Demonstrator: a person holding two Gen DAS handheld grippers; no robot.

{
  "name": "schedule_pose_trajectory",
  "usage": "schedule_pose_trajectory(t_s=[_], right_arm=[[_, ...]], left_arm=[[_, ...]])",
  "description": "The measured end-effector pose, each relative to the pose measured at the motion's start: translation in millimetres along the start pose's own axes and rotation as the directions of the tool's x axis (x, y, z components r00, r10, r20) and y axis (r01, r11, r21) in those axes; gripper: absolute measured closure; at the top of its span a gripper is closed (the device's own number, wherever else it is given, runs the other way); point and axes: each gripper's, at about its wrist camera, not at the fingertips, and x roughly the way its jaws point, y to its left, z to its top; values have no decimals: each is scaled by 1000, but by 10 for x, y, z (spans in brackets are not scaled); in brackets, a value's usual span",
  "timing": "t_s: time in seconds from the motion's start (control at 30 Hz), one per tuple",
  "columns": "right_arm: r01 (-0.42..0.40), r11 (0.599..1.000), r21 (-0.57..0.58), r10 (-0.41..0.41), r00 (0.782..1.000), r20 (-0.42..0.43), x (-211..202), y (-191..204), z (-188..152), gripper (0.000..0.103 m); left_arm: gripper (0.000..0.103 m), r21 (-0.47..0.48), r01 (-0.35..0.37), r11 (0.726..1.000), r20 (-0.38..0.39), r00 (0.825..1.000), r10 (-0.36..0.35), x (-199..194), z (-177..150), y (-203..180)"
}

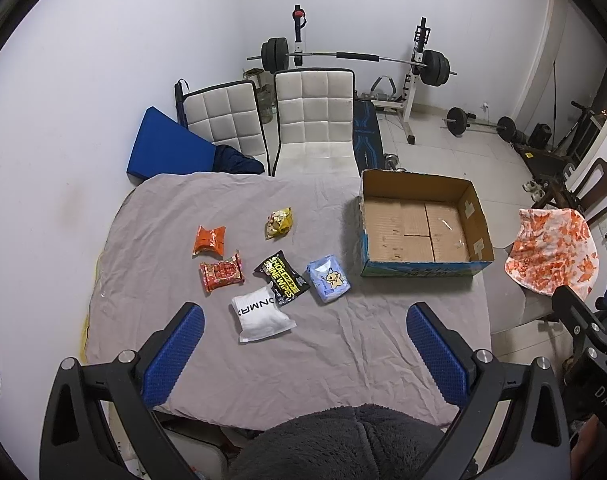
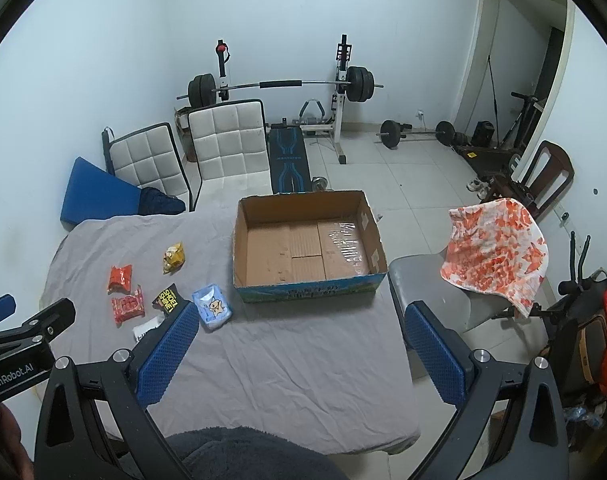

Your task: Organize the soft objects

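Note:
Several soft packets lie on the grey cloth-covered table (image 1: 323, 352): an orange packet (image 1: 210, 241), a red packet (image 1: 221, 276), a yellow snack bag (image 1: 279, 222), a black shoe-wipes pack (image 1: 282, 282), a white pouch (image 1: 261, 314) and a light blue tissue pack (image 1: 328, 283). An empty cardboard box (image 1: 421, 230) stands at the table's right. My left gripper (image 1: 305, 320) hangs open above the near table, short of the packets. My right gripper (image 2: 299, 320) is open too, high over the table in front of the box (image 2: 309, 248); its left finger hides part of the white pouch (image 2: 145, 330).
Two white padded chairs (image 1: 311, 120) and a blue cushion (image 1: 171, 146) stand behind the table. A grey chair with an orange-patterned cloth (image 2: 499, 252) is to the right. A barbell bench (image 2: 287, 92) and weights fill the back of the room. A dark fleece sleeve (image 1: 343, 444) shows at the bottom.

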Motion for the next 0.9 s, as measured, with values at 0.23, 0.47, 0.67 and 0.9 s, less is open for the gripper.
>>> schedule_pose_trajectory(t_s=[0.23,0.47,0.67,0.9], right_arm=[[-2,1000,3,2,1000,-1,5,0,4,0],[-45,999,28,46,998,-41,205,24,60,0],[-112,994,-17,108,984,-144,881,275,151,0],[-199,972,-124,156,944,-289,1957,960,110,0]], left_arm=[[0,0,4,1000,1,1000,-4,-2,3,-9],[0,-28,18,999,-5,1000,-18,130,67,65],[0,-146,-24,989,-43,999,18,584,192,545],[0,-274,-109,955,-203,978,53,1480,75,1296]])
